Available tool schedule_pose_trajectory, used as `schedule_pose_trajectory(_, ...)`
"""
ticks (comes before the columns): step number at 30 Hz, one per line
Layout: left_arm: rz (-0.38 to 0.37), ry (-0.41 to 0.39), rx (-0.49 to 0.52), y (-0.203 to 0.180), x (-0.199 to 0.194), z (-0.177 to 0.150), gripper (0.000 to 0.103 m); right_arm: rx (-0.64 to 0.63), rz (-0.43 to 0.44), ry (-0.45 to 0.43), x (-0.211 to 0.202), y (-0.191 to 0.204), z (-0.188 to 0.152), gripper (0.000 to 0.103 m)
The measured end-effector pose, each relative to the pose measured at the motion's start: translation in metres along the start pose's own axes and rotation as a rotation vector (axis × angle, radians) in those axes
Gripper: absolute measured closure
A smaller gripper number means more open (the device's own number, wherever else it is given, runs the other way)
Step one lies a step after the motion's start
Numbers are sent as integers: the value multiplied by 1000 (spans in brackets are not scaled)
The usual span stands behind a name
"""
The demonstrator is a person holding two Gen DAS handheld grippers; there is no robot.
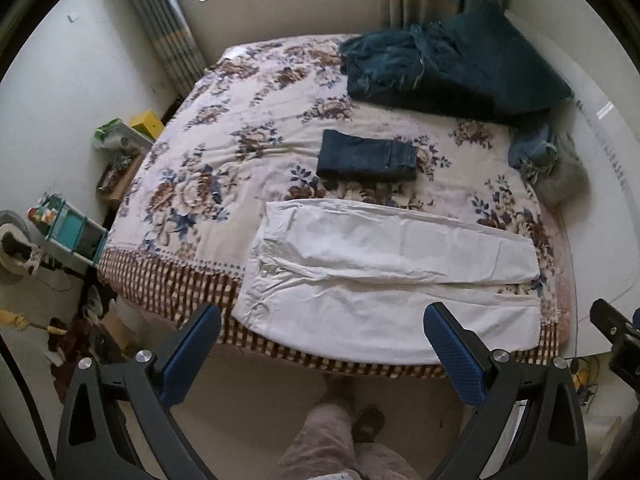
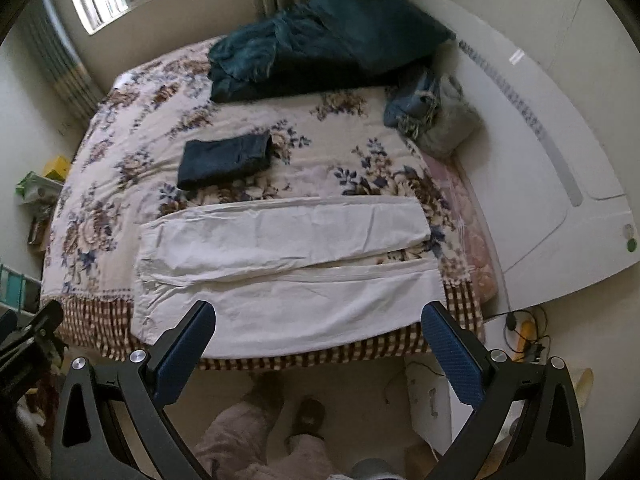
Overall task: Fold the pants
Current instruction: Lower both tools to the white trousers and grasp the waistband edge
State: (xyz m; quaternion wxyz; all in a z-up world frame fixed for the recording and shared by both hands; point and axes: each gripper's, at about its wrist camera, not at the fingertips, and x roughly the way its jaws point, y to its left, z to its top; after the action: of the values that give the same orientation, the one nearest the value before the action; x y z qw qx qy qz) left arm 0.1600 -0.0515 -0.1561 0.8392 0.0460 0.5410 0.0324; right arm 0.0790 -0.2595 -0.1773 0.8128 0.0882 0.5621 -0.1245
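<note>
White pants (image 1: 384, 276) (image 2: 288, 272) lie spread flat along the near edge of the bed, waist to the left, both legs stretching right and slightly apart. My left gripper (image 1: 322, 312) hangs open above the bed's near edge, over the waist half, with nothing between its blue pads. My right gripper (image 2: 318, 310) is open too, held above the near leg, empty. Neither gripper touches the cloth.
Folded dark jeans (image 1: 366, 156) (image 2: 226, 158) rest mid-bed on the floral cover (image 1: 224, 140). A dark blue heap (image 1: 448, 64) and grey-blue clothes (image 1: 548, 164) lie at the back right. A person's leg and slipper (image 1: 366, 420) stand on the floor. Clutter sits on the left.
</note>
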Motion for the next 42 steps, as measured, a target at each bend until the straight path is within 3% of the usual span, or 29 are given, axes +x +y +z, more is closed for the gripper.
schedule_pose_trajectory(11, -57, 137, 64, -29, 147, 82, 0, 79, -79, 144, 184, 9, 97, 0)
schedule_pose_trajectory(16, -53, 192, 112, -47, 214, 112, 0, 67, -92, 182, 254, 8, 121, 0)
schedule_pose_trajectory(25, 39, 175, 187, -76, 358, 144, 0, -204, -188, 301, 439, -17, 152, 0)
schedule_pose_trajectory(32, 81, 289, 488, -133, 501, 126, 0, -434, -233, 416, 574, -18, 162, 0)
schedule_pose_trajectory(39, 6, 350, 732, -184, 563, 111, 4, -749, -248, 521, 674, 28, 159, 3)
schedule_pose_trajectory(40, -14, 347, 752, -186, 565, 112, 8, -770, -242, 523, 680, 32, 159, 5)
schedule_pose_trajectory(42, -114, 371, 771, -189, 567, 115, 33, -784, -189, 528, 683, 38, 161, 22)
